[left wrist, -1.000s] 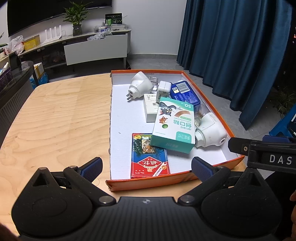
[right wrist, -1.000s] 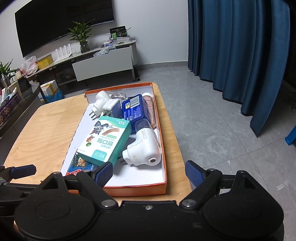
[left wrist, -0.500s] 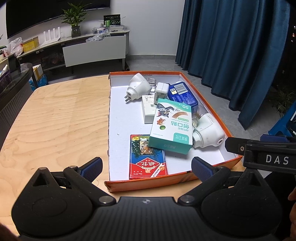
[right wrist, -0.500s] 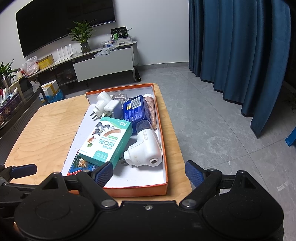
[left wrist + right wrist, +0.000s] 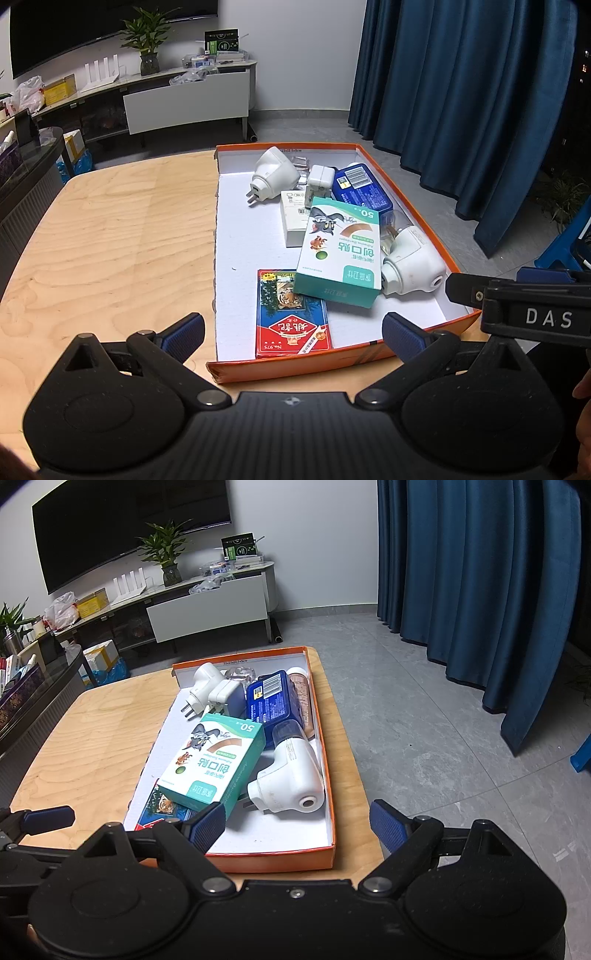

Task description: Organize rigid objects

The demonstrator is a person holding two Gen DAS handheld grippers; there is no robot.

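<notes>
An orange box lid (image 5: 295, 367) with a white inside lies on the wooden table (image 5: 110, 240). In it are a teal bandage box (image 5: 341, 254), a red and blue card pack (image 5: 291, 314), two white plug-in devices (image 5: 273, 171) (image 5: 410, 262), a small white charger (image 5: 319, 179), a white carton (image 5: 293, 221) and a blue pack (image 5: 364, 188). My left gripper (image 5: 291, 334) hovers open at the lid's near edge, holding nothing. My right gripper (image 5: 297, 823) is open over the lid's near right corner (image 5: 328, 853), also holding nothing. The teal box (image 5: 214, 764) leans on the card pack.
A TV cabinet (image 5: 207, 609) with a plant and small items stands against the far wall. Blue curtains (image 5: 480, 590) hang at the right above grey floor tiles. A dark side unit (image 5: 22, 184) borders the table's left. The wooden tabletop left of the lid is bare.
Both grippers have drifted slightly, and the lid sits a little differently in the views. No object was touched, and both grippers stay open.
</notes>
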